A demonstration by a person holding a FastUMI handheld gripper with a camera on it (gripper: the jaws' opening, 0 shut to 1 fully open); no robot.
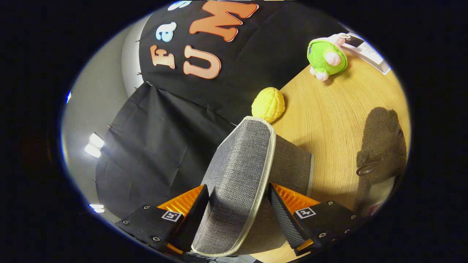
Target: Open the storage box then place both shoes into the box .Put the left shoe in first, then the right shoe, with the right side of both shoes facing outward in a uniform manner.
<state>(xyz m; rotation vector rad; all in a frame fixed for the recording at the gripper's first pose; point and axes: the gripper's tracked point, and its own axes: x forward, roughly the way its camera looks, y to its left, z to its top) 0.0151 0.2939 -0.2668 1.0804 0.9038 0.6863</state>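
My gripper (238, 190) is shut on the grey woven lid (237, 153) of the storage box, and both fingers press on its two faces. The lid has a pale trim along its edge and stands raised and tilted between the fingers. A darker grey fabric side (292, 160) adjoins it just right of the trim; I cannot tell whether that is the lid's flank or the box body. A brown fuzzy shoe (382, 140) with a metal ring (365, 170) at one end lies on the wooden table (329, 120), to the right of the box. The box's inside is hidden.
A yellow ridged toy (268, 104) rests on the table just beyond the lid. Farther off sits a green and pink plush toy (326, 56), with a white booklet (369, 51) beside it. Black cloth hangs behind the table.
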